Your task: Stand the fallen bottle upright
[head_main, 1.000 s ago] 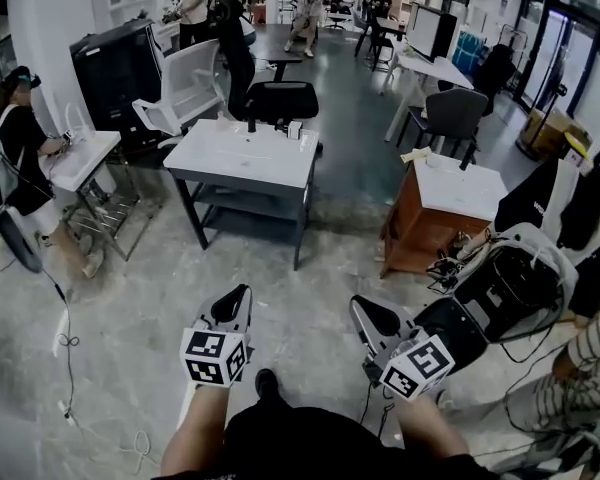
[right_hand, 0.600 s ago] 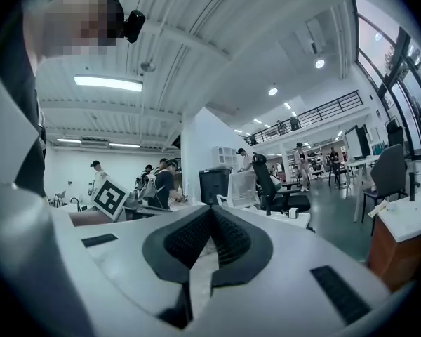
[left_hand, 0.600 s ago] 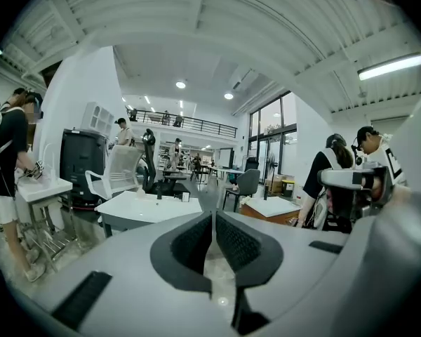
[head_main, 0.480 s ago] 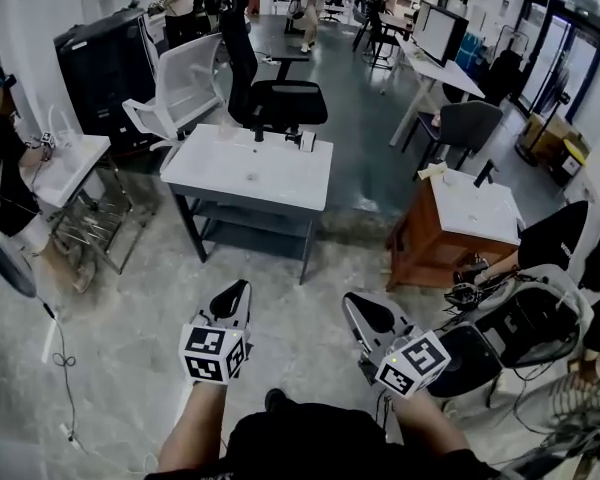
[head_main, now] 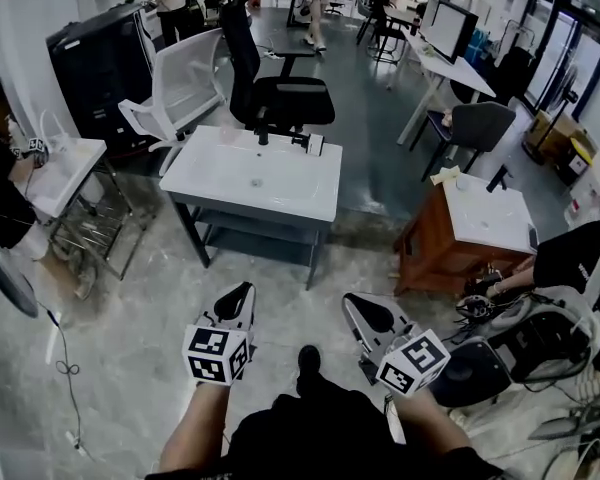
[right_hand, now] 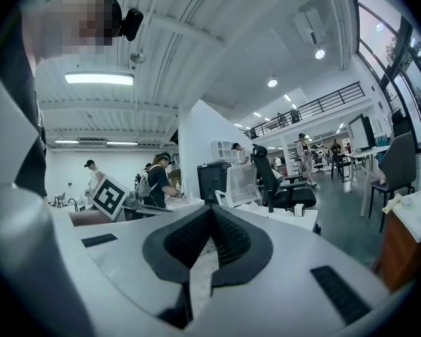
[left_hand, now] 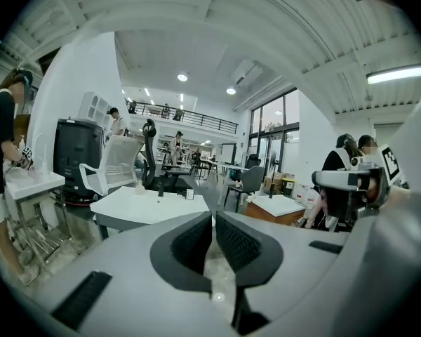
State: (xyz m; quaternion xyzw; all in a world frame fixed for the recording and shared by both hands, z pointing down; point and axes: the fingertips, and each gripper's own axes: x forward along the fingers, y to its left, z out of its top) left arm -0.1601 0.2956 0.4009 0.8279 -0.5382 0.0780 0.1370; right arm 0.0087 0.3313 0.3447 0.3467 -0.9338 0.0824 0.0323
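So far nothing is done: my left tool (head_main: 240, 293) and right tool (head_main: 360, 306), both pressed together and empty, hang well short of the white bench (head_main: 215, 173), where a pale speck (head_main: 257, 181) mid-top may be the bottle.

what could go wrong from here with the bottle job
1. The left gripper and right gripper are both shut and empty. Reaching the table like that might knock things over rather than grip them.
2. The only bottle-like thing is a small pale item mid-table, too small to identify. If it is the bottle, a nudge could roll it.
3. The black chair beside the right gripper and the floor cable at left could catch a foot.
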